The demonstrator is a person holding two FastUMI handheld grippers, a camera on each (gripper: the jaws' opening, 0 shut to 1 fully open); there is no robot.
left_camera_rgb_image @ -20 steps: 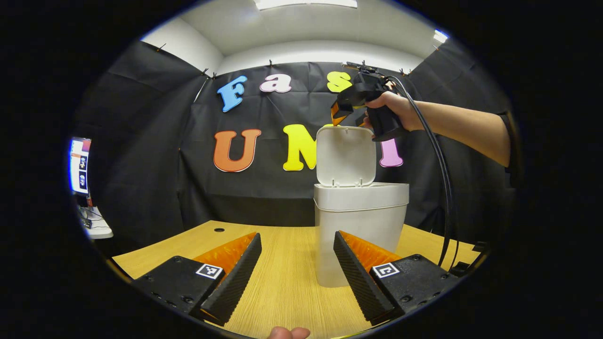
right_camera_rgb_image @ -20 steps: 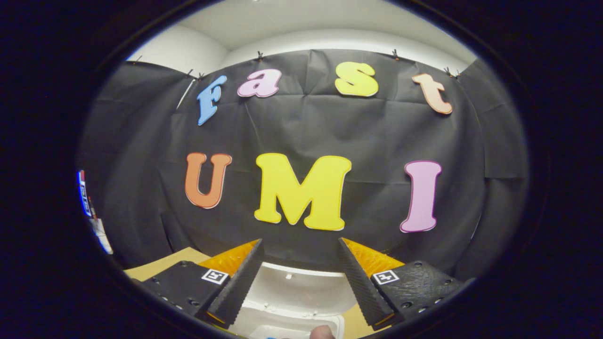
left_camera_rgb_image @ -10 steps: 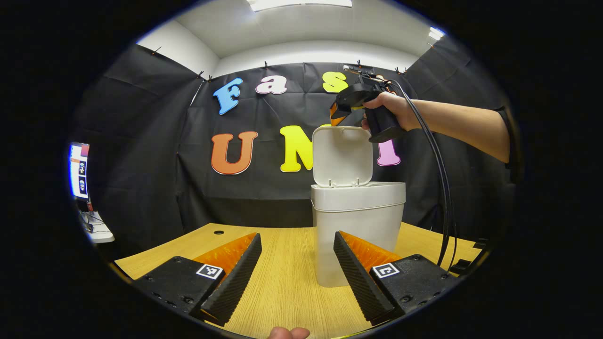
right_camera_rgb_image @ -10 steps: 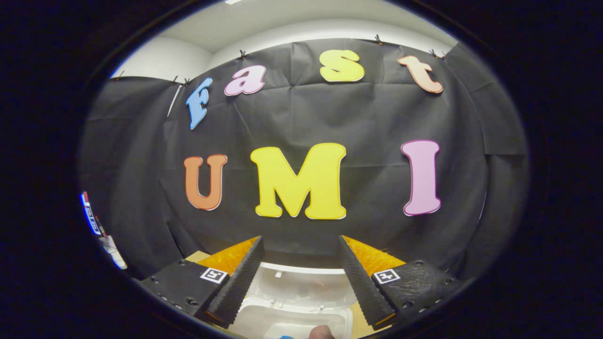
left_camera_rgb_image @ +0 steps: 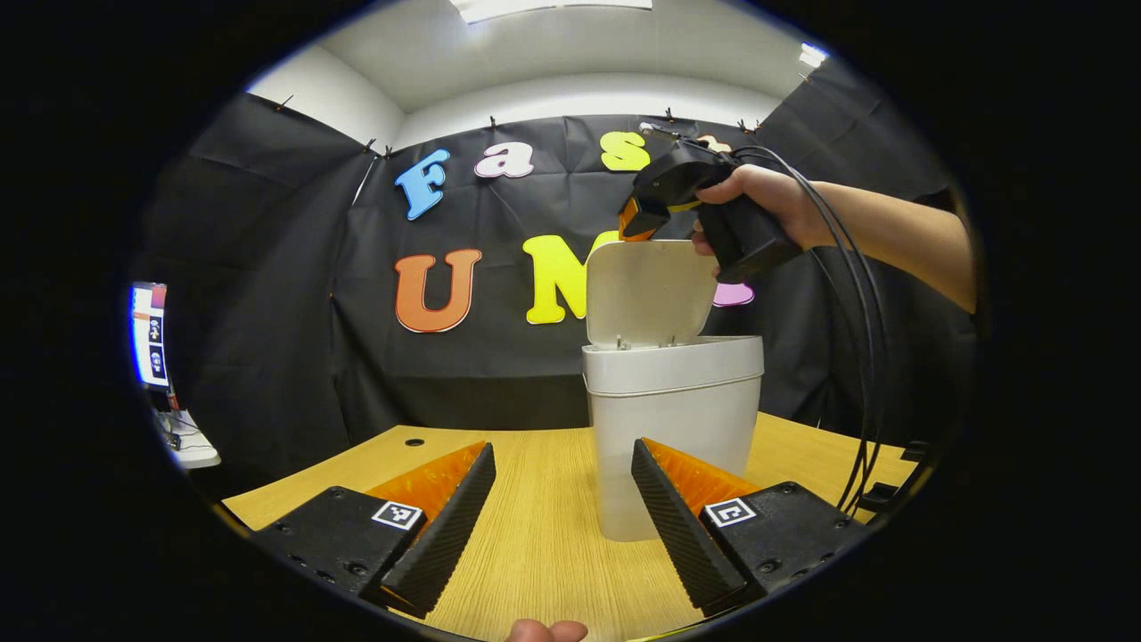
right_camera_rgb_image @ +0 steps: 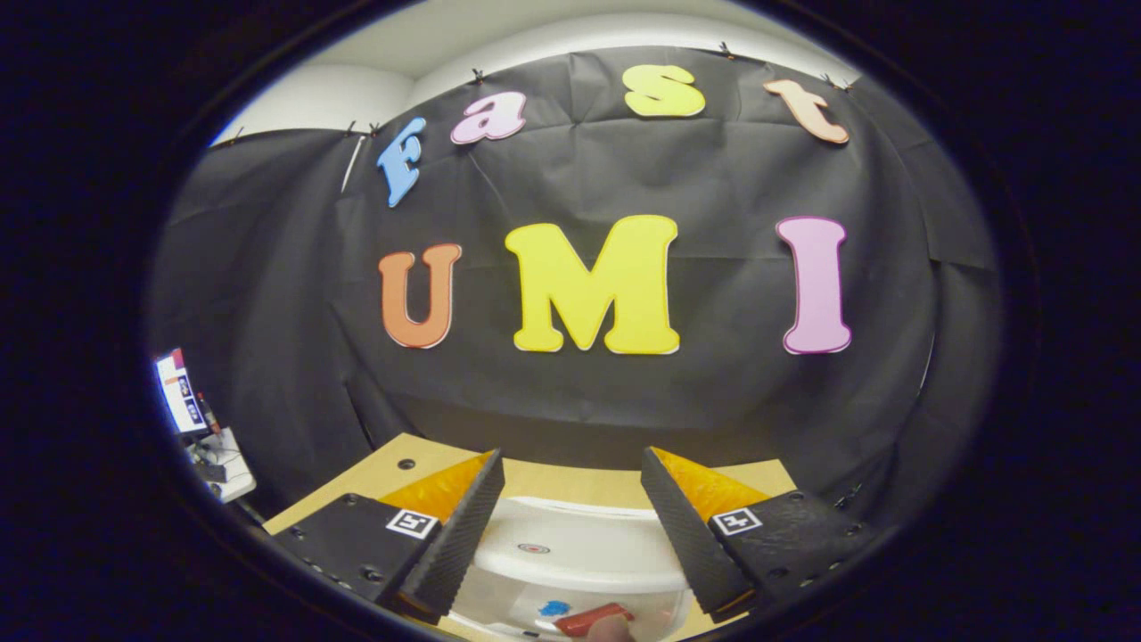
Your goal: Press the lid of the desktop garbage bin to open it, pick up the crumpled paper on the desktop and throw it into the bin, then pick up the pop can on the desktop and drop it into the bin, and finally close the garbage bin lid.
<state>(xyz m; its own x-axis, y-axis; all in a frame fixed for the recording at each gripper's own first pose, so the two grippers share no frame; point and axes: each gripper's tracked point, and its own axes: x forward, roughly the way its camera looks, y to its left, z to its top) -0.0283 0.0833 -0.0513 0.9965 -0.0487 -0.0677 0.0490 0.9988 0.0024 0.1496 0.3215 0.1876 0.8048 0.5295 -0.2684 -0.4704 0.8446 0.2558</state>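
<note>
wooden table (left_camera_rgb_image: 535,535) with a cable hole (left_camera_rgb_image: 414,441) – monitor (left_camera_rgb_image: 149,334) at left edge

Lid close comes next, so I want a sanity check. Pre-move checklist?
1. lid up, hinged on the bin: ok.
2. right gripper at the lid's top edge: ok; contact cannot tell.
3. right gripper open and empty: ok.
4. Can dropped: red item lies inside the bin, probably ok.
5. Paper inside: cannot tell.
6. left gripper open, empty, low over the desk: ok.
</note>
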